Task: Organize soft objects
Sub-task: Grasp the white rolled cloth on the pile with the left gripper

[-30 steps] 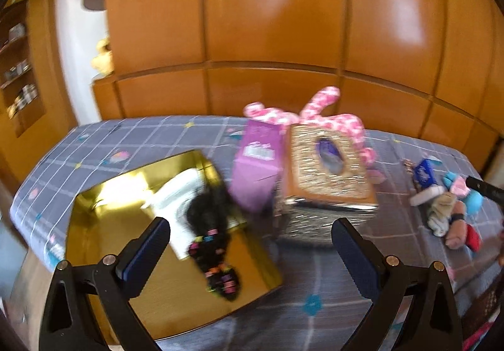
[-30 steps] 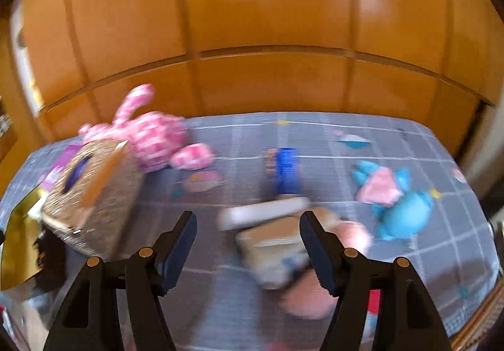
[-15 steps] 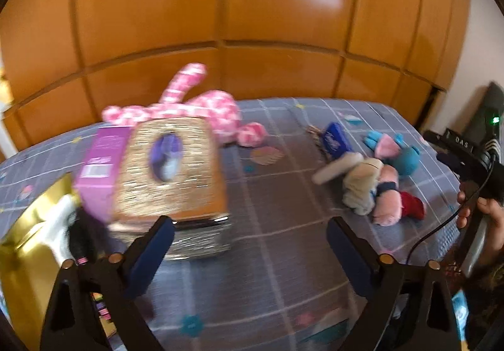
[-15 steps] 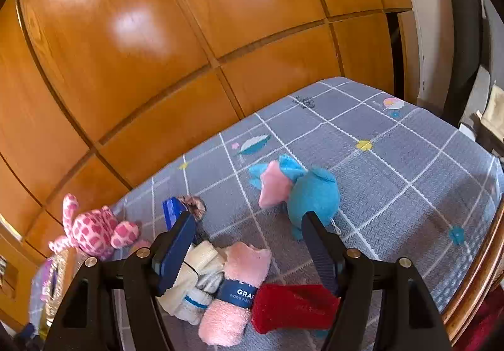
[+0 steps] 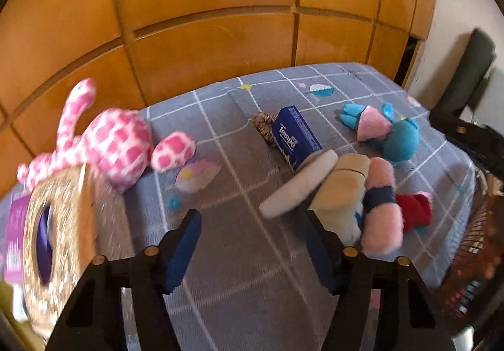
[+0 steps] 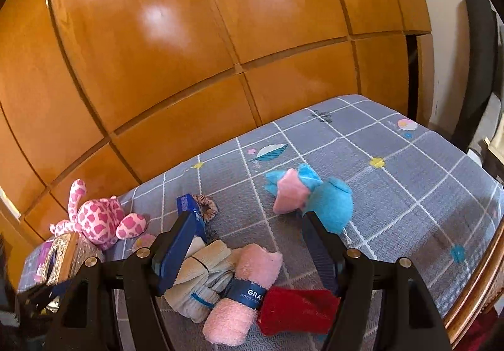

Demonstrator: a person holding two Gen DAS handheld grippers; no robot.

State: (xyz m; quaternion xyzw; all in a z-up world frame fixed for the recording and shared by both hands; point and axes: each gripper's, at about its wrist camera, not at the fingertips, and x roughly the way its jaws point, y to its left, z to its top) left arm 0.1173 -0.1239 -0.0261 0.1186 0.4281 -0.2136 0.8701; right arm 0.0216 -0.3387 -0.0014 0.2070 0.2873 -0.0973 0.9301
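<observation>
Soft items heaped mid-counter [image 5: 239, 256]: pink rolled sock [image 6: 242, 285], beige socks [image 6: 201, 269] and a red cloth [image 6: 296, 307] touch, blue plush [image 6: 327, 206] just behind. Right gripper [image 6: 249, 253] hovers over the heap, fingers part-open, empty, seemingly choosing. Left gripper [image 5: 255, 247] beside the heap; its fingers, just closing, hold nothing

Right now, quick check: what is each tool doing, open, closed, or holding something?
Left tool: open, holding nothing, jaws just been closing over the grey checked cloth.
Right tool: open, holding nothing, above the rolled pink fluffy sock.
</observation>
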